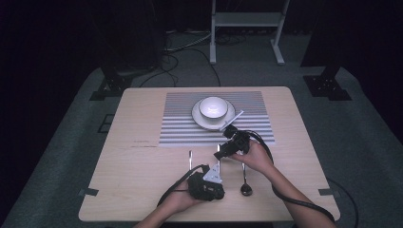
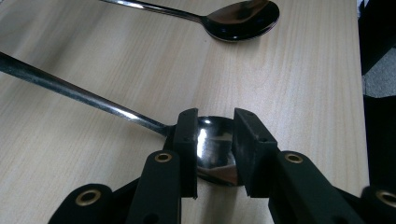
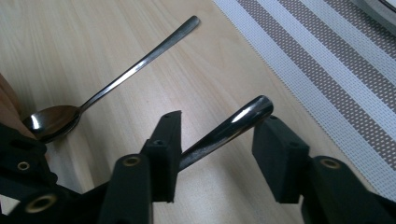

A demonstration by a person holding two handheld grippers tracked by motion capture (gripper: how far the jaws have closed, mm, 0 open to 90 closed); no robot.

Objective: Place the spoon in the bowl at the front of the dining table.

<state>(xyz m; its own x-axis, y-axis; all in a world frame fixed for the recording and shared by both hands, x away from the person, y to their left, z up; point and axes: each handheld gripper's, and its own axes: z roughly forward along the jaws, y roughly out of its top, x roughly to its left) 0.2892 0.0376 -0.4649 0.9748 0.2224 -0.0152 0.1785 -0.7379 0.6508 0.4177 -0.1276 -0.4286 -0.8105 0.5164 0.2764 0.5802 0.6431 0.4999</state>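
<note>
Light wooden table [image 1: 142,156], dark room

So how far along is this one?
Done: the bowl sits on its plate on the striped mat. In hand: the left gripper straddles a spoon, and the right gripper straddles a spoon handle; neither is clamped. Left: all spoons lie off the mat.

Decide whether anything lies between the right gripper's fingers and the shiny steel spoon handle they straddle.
Nothing visible does. The shiny steel spoon handle sits directly between the open fingers of the right gripper; the second steel spoon lies apart on the pale wooden table.
</note>
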